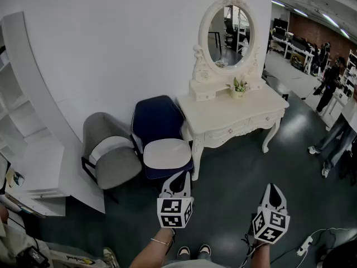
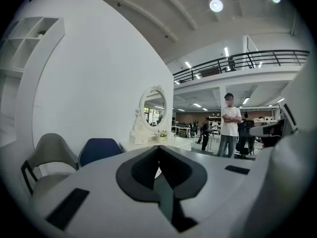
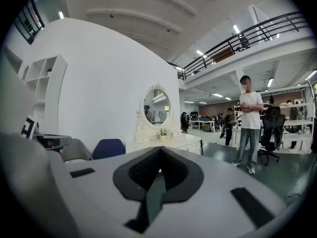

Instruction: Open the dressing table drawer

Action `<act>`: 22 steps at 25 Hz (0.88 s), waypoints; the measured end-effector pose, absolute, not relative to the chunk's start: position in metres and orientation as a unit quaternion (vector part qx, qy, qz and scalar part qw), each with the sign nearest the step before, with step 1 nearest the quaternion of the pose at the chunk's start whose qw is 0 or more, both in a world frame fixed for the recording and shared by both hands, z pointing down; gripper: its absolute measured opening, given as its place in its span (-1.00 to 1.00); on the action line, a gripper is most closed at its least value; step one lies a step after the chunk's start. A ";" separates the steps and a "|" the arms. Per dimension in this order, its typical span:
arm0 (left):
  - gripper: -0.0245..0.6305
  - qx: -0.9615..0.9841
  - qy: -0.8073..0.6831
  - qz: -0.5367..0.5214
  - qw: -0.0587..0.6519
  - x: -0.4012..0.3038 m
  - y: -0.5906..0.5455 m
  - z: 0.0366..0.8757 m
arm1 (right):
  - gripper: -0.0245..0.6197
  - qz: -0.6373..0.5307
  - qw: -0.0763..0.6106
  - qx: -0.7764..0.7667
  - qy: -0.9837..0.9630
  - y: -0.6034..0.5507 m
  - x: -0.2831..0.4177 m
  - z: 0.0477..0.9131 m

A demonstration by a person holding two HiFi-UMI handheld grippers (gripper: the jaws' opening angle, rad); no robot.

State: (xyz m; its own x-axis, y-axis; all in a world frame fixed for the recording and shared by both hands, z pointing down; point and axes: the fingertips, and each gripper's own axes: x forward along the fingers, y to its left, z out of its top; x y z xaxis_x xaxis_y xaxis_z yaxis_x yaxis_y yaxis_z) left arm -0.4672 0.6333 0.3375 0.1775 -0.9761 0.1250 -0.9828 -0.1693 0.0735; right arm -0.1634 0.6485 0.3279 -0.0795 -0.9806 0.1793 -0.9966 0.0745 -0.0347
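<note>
The white dressing table (image 1: 234, 111) stands against the wall under an oval mirror (image 1: 230, 31). Its front drawers (image 1: 234, 130) are closed. Both grippers are held low over the dark floor, well short of the table. My left gripper (image 1: 179, 176) points toward the blue chair, its jaws together and empty. My right gripper (image 1: 273, 188) is level with it to the right, also shut on nothing. From the left gripper (image 2: 158, 148) the table (image 2: 161, 143) shows small and far ahead. The right gripper (image 3: 159, 150) sees the table (image 3: 178, 141) in the same way.
A blue chair (image 1: 160, 123) and a grey chair (image 1: 109, 149) stand left of the table. A white shelf unit (image 1: 25, 121) fills the left side. A small plant (image 1: 240, 86) sits on the tabletop. People (image 1: 334, 135) stand at the right, and a power strip (image 1: 304, 244) lies on the floor.
</note>
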 end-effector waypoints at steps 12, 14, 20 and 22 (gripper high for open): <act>-0.87 0.766 -0.639 0.023 0.066 -0.466 0.634 0.335 | -0.90 0.083 0.027 0.680 -0.728 0.652 -0.161 0.327; -0.86 0.771 -0.633 0.020 0.069 -0.464 0.635 0.334 | -0.90 0.086 0.027 0.682 -0.726 0.654 -0.159 0.327; -0.85 0.777 -0.625 0.020 0.070 -0.459 0.637 0.335 | -0.90 0.090 0.029 0.689 -0.719 0.660 -0.152 0.333; -0.77 0.780 -0.622 0.019 0.071 -0.457 0.637 0.335 | -0.90 0.092 0.029 0.690 -0.717 0.663 -0.150 0.335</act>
State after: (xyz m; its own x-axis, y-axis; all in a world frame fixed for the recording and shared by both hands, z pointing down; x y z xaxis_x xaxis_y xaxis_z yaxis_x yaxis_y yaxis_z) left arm -0.4574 0.6373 0.3349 0.2255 -0.9670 0.1184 -0.9725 -0.2163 0.0861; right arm -0.1502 0.6627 0.3346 -0.0455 -0.9846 0.1689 -0.9954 0.0304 -0.0910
